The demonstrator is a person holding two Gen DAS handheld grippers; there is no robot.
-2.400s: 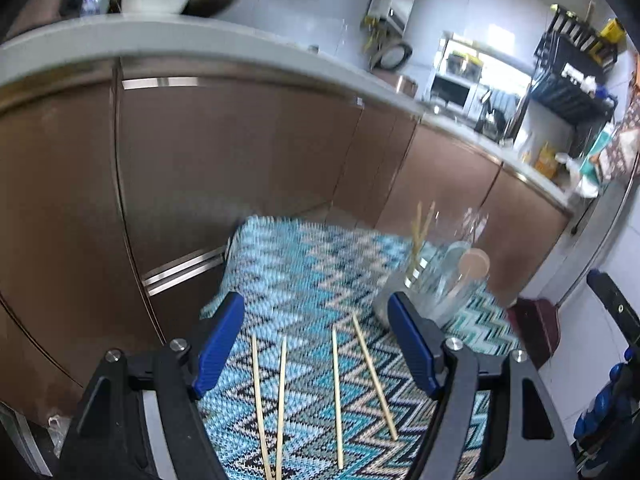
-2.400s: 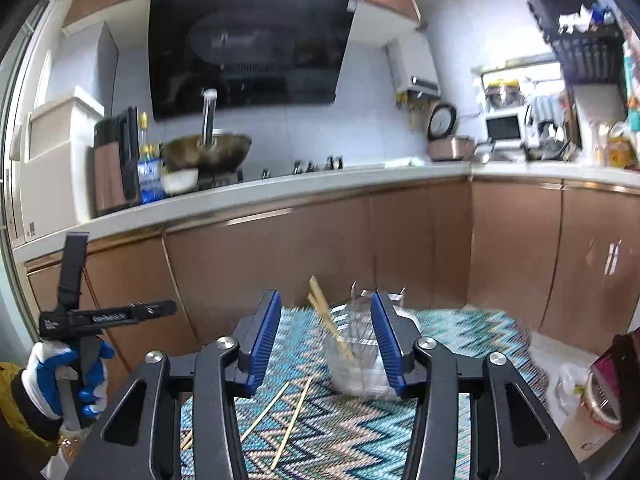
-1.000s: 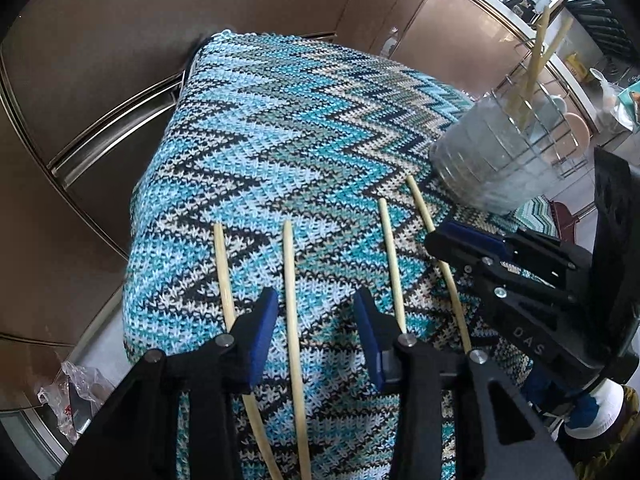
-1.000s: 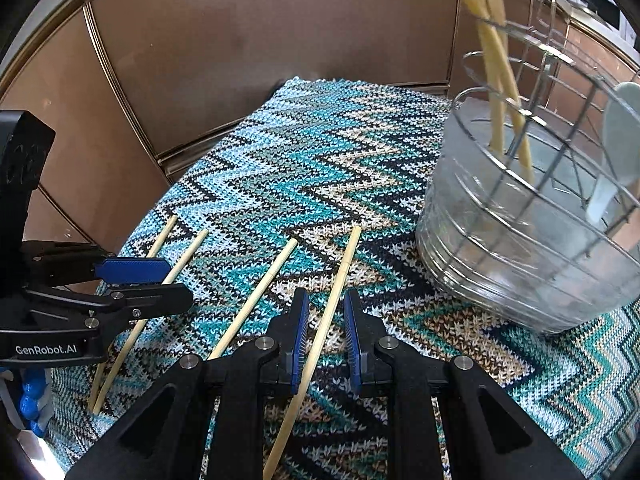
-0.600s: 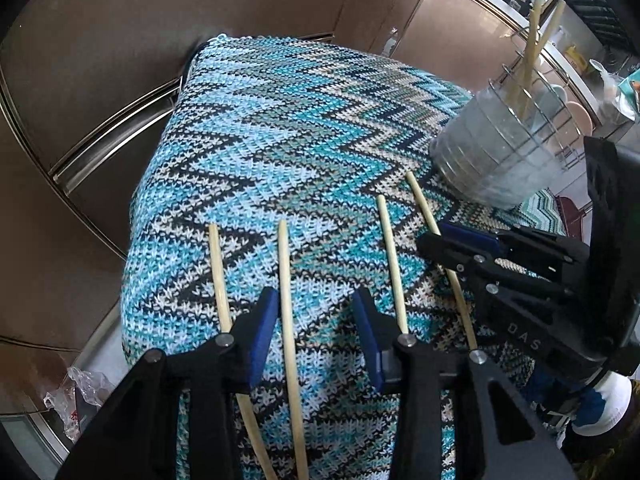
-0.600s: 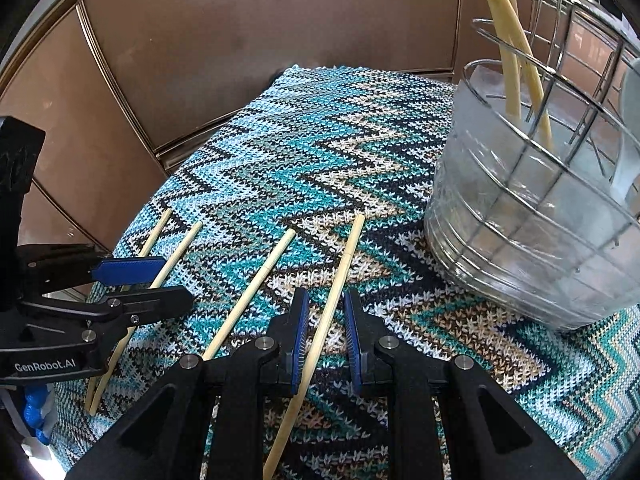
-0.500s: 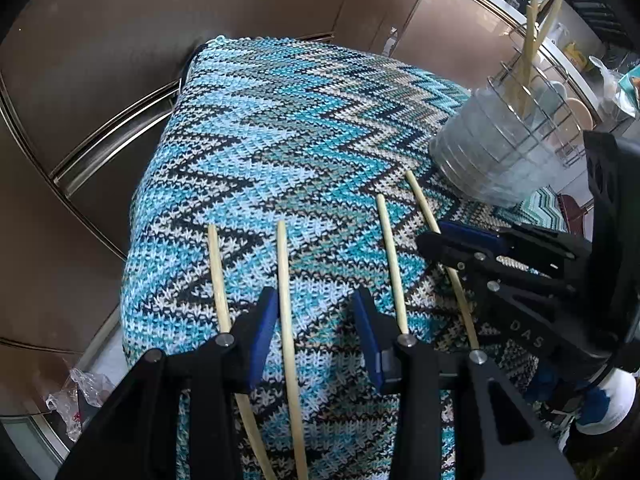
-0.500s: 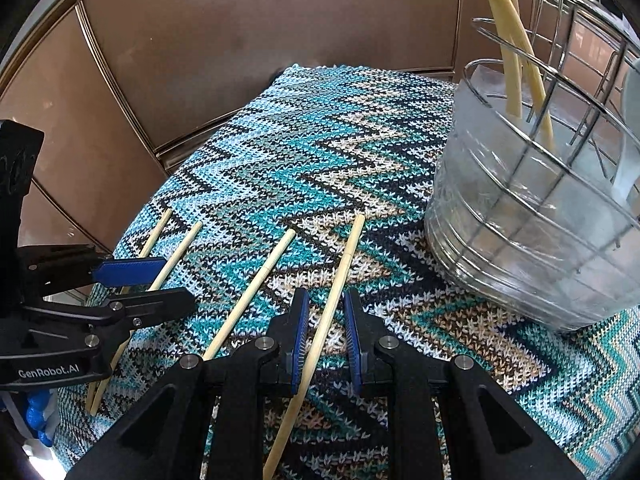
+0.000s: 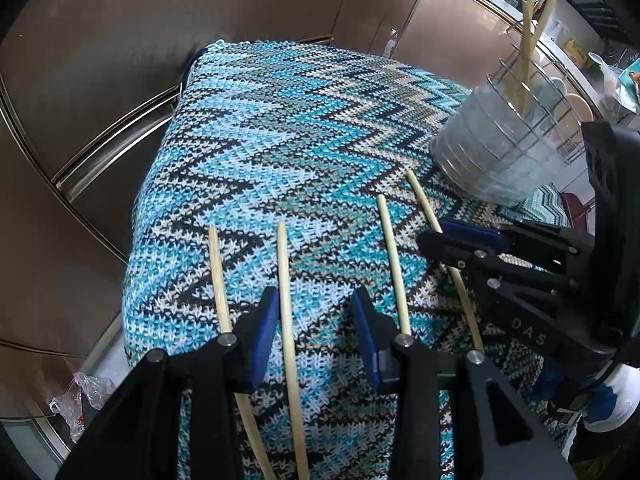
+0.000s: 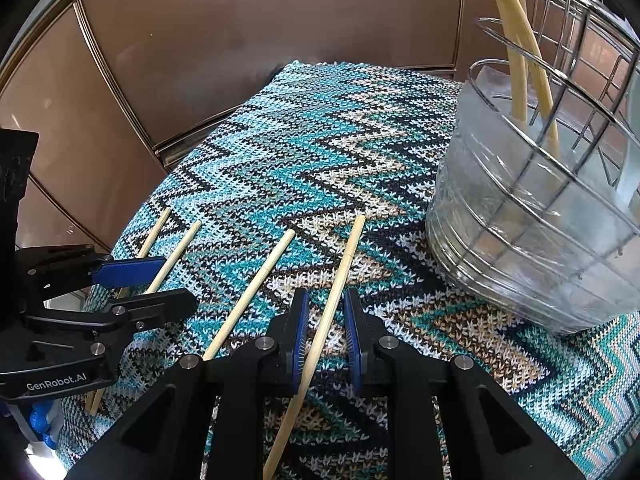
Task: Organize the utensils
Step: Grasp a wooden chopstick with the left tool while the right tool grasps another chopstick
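Several pale wooden chopsticks lie side by side on a blue zigzag knitted cloth (image 9: pixel 300 128). My left gripper (image 9: pixel 316 318) points down at the cloth, open, straddling the second chopstick from the left (image 9: pixel 285 272) without pressing it. My right gripper (image 10: pixel 325 314) stands narrowly open around the rightmost chopstick (image 10: pixel 340 272), a gap showing on each side. A wire holder with a clear liner (image 10: pixel 540 220) stands to the right with two chopsticks (image 10: pixel 520 60) upright in it. Each view shows the other gripper: the right gripper (image 9: pixel 442 236), the left gripper (image 10: pixel 176 280).
Brown cabinet doors (image 9: pixel 120 80) rise close behind the cloth. The cloth's left edge (image 9: pixel 136 240) drops to the floor, where a plastic bag (image 9: pixel 84 400) lies. A blue-and-white shoe (image 9: pixel 608 404) shows at lower right, a blue glove (image 10: pixel 40 420) at lower left.
Since the earliest frames both grippers have come down from level over the cloth and narrowed their jaws, each around one chopstick. Over the last second nothing has visibly moved.
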